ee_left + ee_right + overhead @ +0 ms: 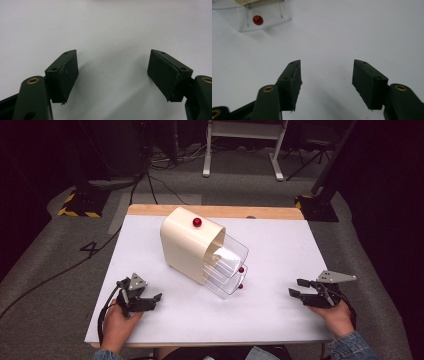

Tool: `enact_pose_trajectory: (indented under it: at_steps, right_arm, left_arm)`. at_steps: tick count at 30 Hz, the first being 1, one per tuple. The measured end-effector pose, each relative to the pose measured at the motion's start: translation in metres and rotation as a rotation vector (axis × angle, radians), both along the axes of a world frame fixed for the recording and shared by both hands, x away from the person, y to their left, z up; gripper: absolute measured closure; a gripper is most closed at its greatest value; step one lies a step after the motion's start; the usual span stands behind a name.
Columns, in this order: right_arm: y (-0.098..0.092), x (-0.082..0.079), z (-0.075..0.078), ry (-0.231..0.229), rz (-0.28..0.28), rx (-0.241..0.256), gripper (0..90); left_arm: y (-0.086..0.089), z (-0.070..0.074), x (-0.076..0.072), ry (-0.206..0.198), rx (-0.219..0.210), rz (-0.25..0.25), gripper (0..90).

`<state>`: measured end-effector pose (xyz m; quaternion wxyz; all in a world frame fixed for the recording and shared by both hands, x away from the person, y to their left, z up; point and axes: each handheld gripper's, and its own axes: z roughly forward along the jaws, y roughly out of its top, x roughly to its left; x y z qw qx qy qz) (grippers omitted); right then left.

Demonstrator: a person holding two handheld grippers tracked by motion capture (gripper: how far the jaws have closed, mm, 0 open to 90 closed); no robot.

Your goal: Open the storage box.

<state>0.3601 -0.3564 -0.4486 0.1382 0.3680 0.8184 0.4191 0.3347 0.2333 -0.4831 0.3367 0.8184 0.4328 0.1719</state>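
A cream cabinet (187,244) with clear plastic drawers (227,265) lies tipped on the white table (280,240), drawers pulled partly out toward the front right. Red knobs show on its top (197,222) and on the drawer fronts (241,269). The upper drawer holds something white (226,255). My left gripper (154,300) rests open near the front left edge, nothing between its jaws (112,72). My right gripper (296,288) is open at the front right, pointing left toward the drawers; a drawer front with a red knob (258,20) shows far off ahead of its gripper (325,80).
A wooden strip (215,211) runs along the table's far edge. Beyond it are grey floor, cables (150,175), a white stand's legs (240,150) and yellow-black hazard tape (75,207). Bare white surface lies between the grippers and the cabinet.
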Motion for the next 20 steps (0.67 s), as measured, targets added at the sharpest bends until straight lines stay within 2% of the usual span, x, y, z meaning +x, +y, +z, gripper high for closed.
enact_pose_trajectory:
  at_steps: [1, 2, 5, 6, 8, 9, 10, 12, 14, 16, 17, 20]
  right_arm:
    - [-0.004, 0.001, -0.004, 0.043, -0.016, -0.015, 40.1]
    - [-0.006, 0.002, -0.007, 0.054, -0.021, -0.021, 39.0]
    - [-0.01, 0.001, -0.014, 0.05, -0.033, -0.065, 35.5]
    - [-0.01, 0.001, -0.014, 0.05, -0.033, -0.065, 35.5]
    - [-0.012, 0.001, -0.024, 0.052, -0.041, -0.098, 31.7]
    - [-0.013, 0.001, -0.028, 0.045, -0.044, -0.102, 32.0]
    - [-0.014, -0.001, -0.03, 0.015, -0.04, -0.097, 32.6]
    - [-0.015, -0.002, -0.031, 0.01, -0.04, -0.091, 32.4]
    - [-0.012, -0.003, -0.032, -0.007, -0.031, -0.115, 29.2]
    - [-0.008, -0.006, -0.033, -0.047, -0.088, -0.161, 14.0]
    - [-0.008, -0.006, -0.033, -0.046, -0.11, -0.171, 13.3]
    - [-0.01, -0.004, -0.033, -0.02, -0.099, -0.154, 14.5]
  left_arm:
    - [0.0, 0.0, 0.0, 0.001, 0.0, 0.0, 25.0]
    - [0.0, 0.0, 0.0, 0.001, -0.001, 0.002, 25.0]
    - [0.0, 0.0, 0.0, 0.001, -0.001, 0.001, 25.0]
    - [0.0, 0.0, 0.0, 0.001, -0.001, 0.001, 25.0]
    - [0.0, 0.0, 0.0, 0.002, -0.001, 0.001, 25.0]
    - [0.0, 0.0, 0.0, 0.002, -0.001, 0.001, 25.0]
    - [0.0, 0.0, 0.0, 0.002, -0.001, 0.001, 25.0]
    - [0.0, 0.0, 0.0, 0.001, -0.001, 0.001, 25.0]
    - [0.0, 0.0, 0.0, 0.001, 0.0, 0.0, 25.0]
    - [0.0, 0.0, 0.0, 0.002, -0.001, 0.001, 25.0]
    - [0.0, 0.0, 0.0, -0.001, 0.002, -0.003, 25.0]
    - [0.0, 0.0, 0.0, 0.001, 0.002, -0.002, 25.0]
